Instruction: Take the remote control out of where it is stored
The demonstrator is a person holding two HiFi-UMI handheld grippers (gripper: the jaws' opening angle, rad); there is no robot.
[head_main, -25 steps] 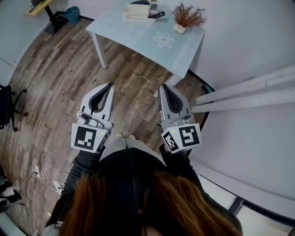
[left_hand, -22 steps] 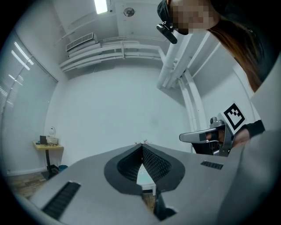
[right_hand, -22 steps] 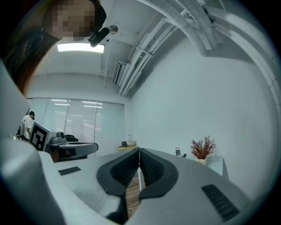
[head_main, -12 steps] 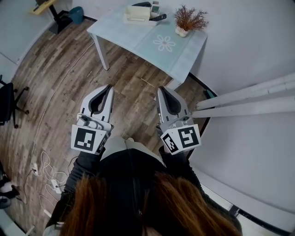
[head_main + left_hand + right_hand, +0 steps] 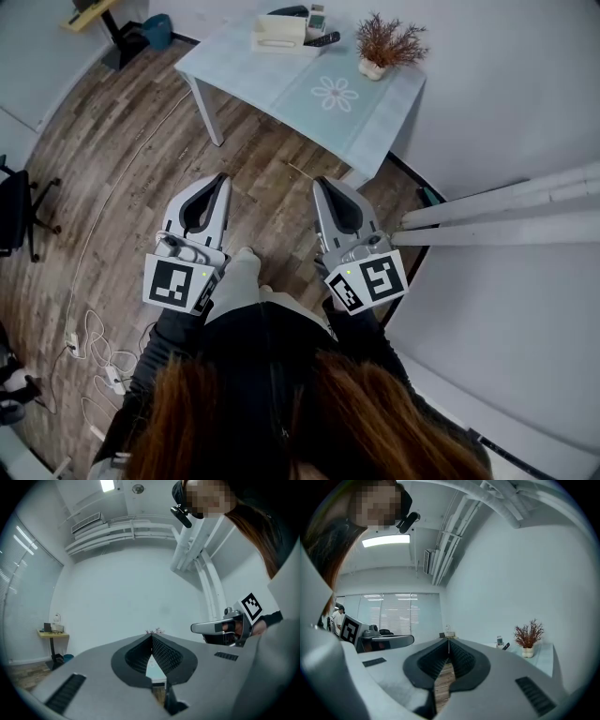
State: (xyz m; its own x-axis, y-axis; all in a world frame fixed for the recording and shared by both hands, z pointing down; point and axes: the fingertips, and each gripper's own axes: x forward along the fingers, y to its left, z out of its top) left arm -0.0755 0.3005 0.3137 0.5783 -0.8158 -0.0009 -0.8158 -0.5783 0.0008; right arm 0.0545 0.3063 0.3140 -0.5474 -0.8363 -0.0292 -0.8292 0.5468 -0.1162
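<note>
A black remote control (image 5: 322, 38) lies on the pale blue table (image 5: 281, 80) at the far end of the room, beside a white storage box (image 5: 278, 31). A second, light handset (image 5: 316, 16) stands upright behind it. In the right gripper view the black remote (image 5: 506, 646) shows small, left of the plant. My left gripper (image 5: 222, 177) and right gripper (image 5: 321, 182) are held side by side over the wooden floor, well short of the table. Both are shut with nothing between the jaws: the left gripper's tips (image 5: 151, 635) and the right gripper's tips (image 5: 449, 640) meet.
A potted dried plant (image 5: 384, 41) stands on the table's right corner. White walls and pipes (image 5: 497, 211) run along the right. An office chair (image 5: 19, 216) and cables (image 5: 89, 347) lie at the left on the floor. A small side table (image 5: 52, 633) stands far left.
Both grippers and the person have edged forward toward the table. The right gripper has swung slightly left. Both grippers stay shut.
</note>
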